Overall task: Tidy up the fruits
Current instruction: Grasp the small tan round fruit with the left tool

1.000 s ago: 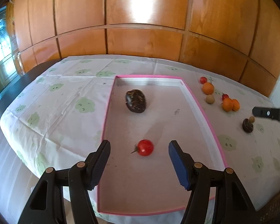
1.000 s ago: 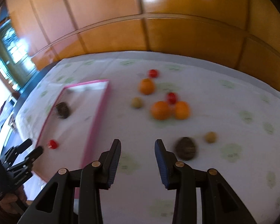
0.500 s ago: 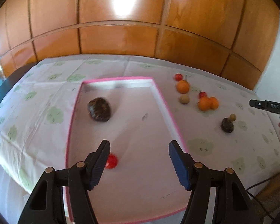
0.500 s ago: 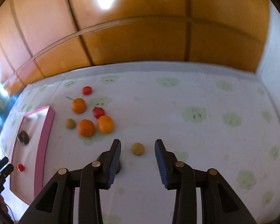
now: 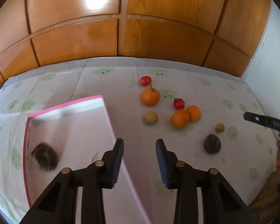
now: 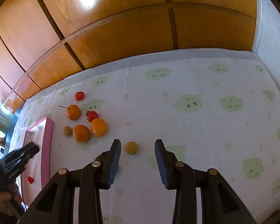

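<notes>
A pink-rimmed tray [image 5: 105,110] lies at the left and holds a dark brown fruit [image 5: 44,158]; a small red tomato [image 6: 29,179] lies in it in the right wrist view. On the cloth lie three oranges [image 5: 150,97], two red tomatoes [image 5: 179,103], two small tan fruits [image 5: 150,117] and another dark fruit [image 5: 212,146]. My left gripper [image 5: 139,161] is open and empty over the tray's right rim. My right gripper [image 6: 137,161] is open and empty, with a small tan fruit [image 6: 131,147] just beyond its fingertips.
A white tablecloth with green cloud prints [image 6: 188,103] covers the table. A wooden panelled wall [image 5: 121,28] runs along the back and a white wall [image 6: 270,24] stands at the right. The right gripper shows at the right edge of the left wrist view [image 5: 265,121].
My left gripper swung right from over the tray to its right rim, facing the loose fruits. My right gripper swung right and forward; the small tan fruit now lies near its fingertips.
</notes>
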Motion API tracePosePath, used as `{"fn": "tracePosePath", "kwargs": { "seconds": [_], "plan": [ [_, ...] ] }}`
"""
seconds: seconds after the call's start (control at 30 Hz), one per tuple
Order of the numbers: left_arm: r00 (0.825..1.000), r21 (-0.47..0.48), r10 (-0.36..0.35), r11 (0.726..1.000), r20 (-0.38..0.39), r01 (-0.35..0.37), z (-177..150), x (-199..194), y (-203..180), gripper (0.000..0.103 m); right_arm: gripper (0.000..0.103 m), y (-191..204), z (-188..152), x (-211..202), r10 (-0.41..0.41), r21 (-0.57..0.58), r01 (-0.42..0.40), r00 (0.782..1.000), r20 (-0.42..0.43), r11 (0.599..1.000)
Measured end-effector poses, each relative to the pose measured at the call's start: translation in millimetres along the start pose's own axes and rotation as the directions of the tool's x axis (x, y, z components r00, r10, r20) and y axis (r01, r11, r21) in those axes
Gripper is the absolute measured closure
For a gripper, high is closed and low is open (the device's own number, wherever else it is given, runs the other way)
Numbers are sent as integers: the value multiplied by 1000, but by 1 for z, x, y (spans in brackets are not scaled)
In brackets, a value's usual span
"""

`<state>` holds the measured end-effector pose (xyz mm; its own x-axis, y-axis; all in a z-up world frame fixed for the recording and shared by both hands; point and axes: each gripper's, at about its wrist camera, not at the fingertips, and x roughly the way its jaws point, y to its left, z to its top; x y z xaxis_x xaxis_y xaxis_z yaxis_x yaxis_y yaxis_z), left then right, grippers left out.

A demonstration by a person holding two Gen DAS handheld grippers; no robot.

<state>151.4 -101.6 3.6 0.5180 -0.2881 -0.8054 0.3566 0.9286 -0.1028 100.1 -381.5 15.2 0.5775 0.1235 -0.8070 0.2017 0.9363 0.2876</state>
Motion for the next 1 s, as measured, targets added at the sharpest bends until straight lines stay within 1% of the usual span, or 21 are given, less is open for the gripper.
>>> {"fn": "tracePosePath", "kwargs": {
  "seconds": [0.03,0.2,0.27,0.3,0.33,0.37,0.53,0.57,0.6,0.63,0.77,0.87,0.93,1.0],
  "plan": [
    [1000,4,-1,1000,-4,1,5,6,-3,71,65,0,0,0,-2,-3,2,1000,0,1000],
    [1000,25,8,1000,-28,-7,27,38,-18,71,65,-1,1,1,9,11,-9,1000,-11,1000],
    [999,22,0,1000,-38,1,32,48,-20,71,65,-3,2,0,17,21,-17,1000,-11,1000],
    [999,20,-12,1000,-45,13,34,53,-22,70,65,-4,2,0,21,26,-21,1000,-10,999],
    [999,20,-14,1000,-52,15,36,58,-23,67,65,-4,3,-1,26,31,-26,1000,-10,999],
    [998,20,-5,1000,-62,7,37,64,-24,66,65,-5,3,-1,30,34,-30,1000,-9,999],
    [995,26,17,1000,-97,-15,39,86,-26,67,65,-3,2,-1,31,25,-31,1000,-7,999],
    [994,23,18,1000,-109,-16,38,91,-26,67,65,-3,2,-1,27,24,-27,1000,-5,999],
    [992,14,20,1000,-124,-19,37,97,-25,75,65,-3,2,-1,24,23,-24,1000,-4,999],
    [991,4,19,1000,-135,-19,36,103,-24,75,65,-4,2,-1,17,27,-17,1000,-3,1000],
    [993,-13,20,1000,-118,-21,31,101,-26,75,65,-8,2,-2,8,47,-8,1000,-1,999],
    [997,-15,7,1000,-81,-8,19,84,-32,76,65,-11,2,-2,2,57,-2,1000,1,998],
    [999,-13,-7,1000,-51,6,8,65,-39,76,65,-11,2,-3,0,55,0,1000,2,998],
    [1000,6,-14,1000,-23,14,-7,50,-48,76,65,-11,2,-3,-5,52,5,1000,2,999]
  ]
}}
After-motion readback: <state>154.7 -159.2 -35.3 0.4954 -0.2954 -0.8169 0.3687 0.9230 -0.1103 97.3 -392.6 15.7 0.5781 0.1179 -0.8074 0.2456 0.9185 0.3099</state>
